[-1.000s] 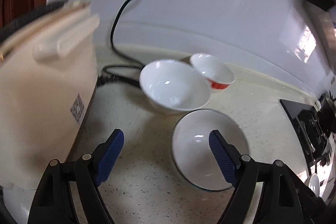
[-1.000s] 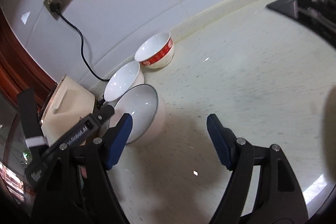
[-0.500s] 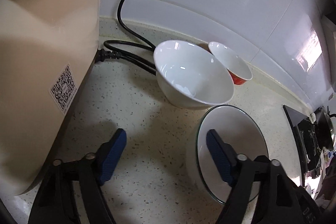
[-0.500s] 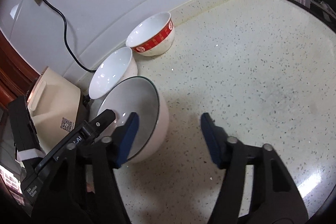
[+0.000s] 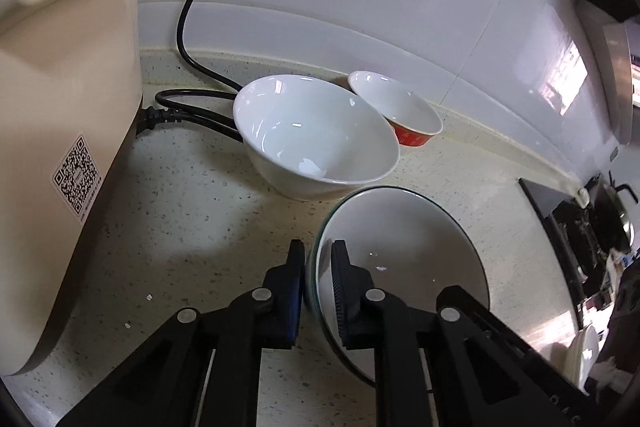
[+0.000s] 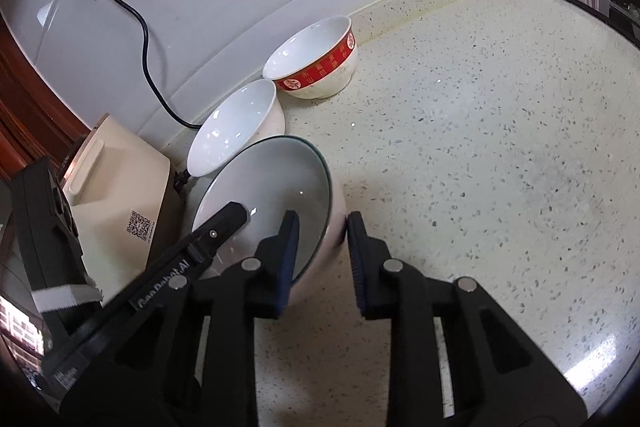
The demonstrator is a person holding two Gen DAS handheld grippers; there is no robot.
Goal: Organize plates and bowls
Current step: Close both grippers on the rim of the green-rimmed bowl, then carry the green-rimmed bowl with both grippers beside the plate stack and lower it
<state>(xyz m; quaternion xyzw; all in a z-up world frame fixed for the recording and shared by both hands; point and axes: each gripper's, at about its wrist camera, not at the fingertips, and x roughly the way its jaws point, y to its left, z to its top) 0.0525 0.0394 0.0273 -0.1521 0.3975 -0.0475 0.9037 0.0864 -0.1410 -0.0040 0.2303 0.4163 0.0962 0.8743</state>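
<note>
now both jaws straddle opposite rims of the dark-rimmed bowl (image 5: 404,247).

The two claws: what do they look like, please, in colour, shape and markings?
Both the left claw and the right claw have black angular linkage arms with silver round rivets and ribbed blue finger pads. In the right view, the left one shows white lettering, hard to read.

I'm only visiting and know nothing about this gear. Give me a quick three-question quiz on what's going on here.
1. True or false: the left gripper and the right gripper both clamp the dark-rimmed bowl.
2. Which bowl sits nearest the wall? A plain white bowl; B red-banded bowl; C dark-rimmed bowl.
3. How many bowls show in the right wrist view?
Key: 1 true; 2 B; 3 three.
</note>
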